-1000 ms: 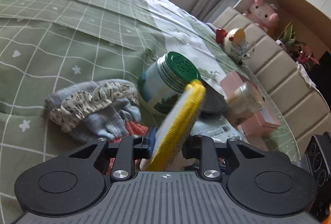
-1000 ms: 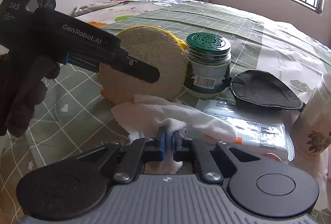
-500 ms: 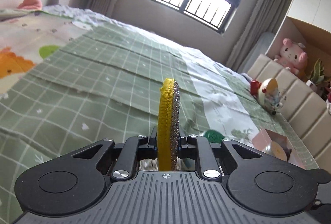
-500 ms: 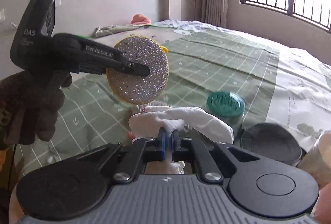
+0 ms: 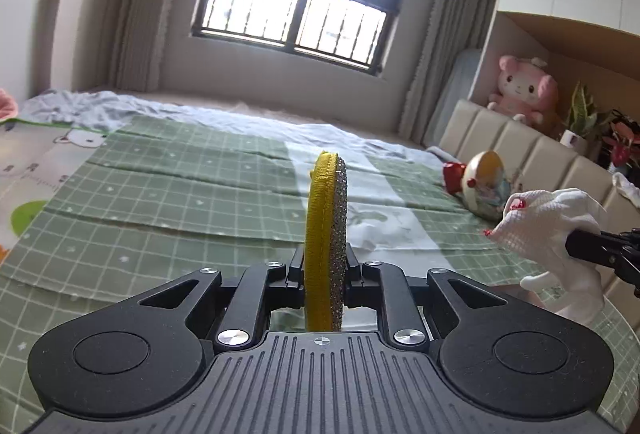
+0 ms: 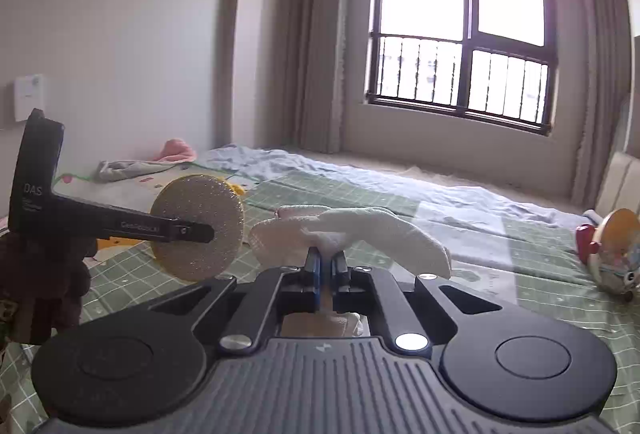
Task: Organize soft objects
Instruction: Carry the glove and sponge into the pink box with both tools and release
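Note:
My left gripper (image 5: 323, 268) is shut on a round scrub pad (image 5: 325, 234), yellow on one face and glittery silver on the other, held edge-on and upright above the bed. The pad (image 6: 198, 228) and the left gripper (image 6: 192, 232) also show at the left of the right wrist view. My right gripper (image 6: 326, 264) is shut on a white cloth glove (image 6: 352, 234), which drapes over the fingers. The glove (image 5: 548, 234) also shows at the right edge of the left wrist view, with the right gripper (image 5: 576, 246) behind it.
A bed with a green checked sheet (image 5: 160, 201) lies below both grippers. A round toy (image 5: 484, 185) lies by the padded headboard (image 5: 540, 153). A pink plush (image 5: 524, 89) and plants sit on the shelf behind. A window (image 6: 460, 25) is ahead.
Both grippers have risen and tilted up, carrying the pad and the glove. The jar, black pad and other items on the bed have dropped out of view.

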A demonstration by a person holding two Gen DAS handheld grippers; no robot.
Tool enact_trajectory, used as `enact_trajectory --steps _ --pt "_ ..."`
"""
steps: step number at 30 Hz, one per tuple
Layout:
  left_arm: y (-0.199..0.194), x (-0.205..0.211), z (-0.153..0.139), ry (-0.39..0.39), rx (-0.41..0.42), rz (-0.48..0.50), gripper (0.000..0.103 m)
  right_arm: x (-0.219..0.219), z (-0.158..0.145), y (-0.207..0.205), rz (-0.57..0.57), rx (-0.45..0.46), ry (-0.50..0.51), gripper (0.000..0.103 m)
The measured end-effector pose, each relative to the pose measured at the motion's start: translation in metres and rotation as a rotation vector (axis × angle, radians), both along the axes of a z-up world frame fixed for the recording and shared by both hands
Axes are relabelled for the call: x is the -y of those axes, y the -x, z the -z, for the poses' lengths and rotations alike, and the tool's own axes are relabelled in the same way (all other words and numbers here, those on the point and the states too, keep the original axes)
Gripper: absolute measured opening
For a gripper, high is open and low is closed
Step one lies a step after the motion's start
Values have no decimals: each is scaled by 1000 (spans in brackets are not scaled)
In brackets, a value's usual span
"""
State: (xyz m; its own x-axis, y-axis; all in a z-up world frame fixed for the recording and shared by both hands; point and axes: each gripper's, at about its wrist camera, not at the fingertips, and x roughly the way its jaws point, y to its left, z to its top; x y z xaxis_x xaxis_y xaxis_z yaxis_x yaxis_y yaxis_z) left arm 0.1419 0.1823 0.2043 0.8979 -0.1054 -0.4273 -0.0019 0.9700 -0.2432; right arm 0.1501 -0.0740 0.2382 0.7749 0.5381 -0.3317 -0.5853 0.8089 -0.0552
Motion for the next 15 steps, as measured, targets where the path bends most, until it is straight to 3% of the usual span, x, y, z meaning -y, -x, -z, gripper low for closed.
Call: enact_trajectory --steps 4,10,15 --pt "-19 46 -7 -2 -2 86 18 44 1 -8 86 13 -8 5" --pt "-50 110 -11 61 -21 214 18 99 7 -16 177 26 -18 5" --pt "-70 163 -7 57 -35 305 18 144 13 -28 247 9 -42 5"
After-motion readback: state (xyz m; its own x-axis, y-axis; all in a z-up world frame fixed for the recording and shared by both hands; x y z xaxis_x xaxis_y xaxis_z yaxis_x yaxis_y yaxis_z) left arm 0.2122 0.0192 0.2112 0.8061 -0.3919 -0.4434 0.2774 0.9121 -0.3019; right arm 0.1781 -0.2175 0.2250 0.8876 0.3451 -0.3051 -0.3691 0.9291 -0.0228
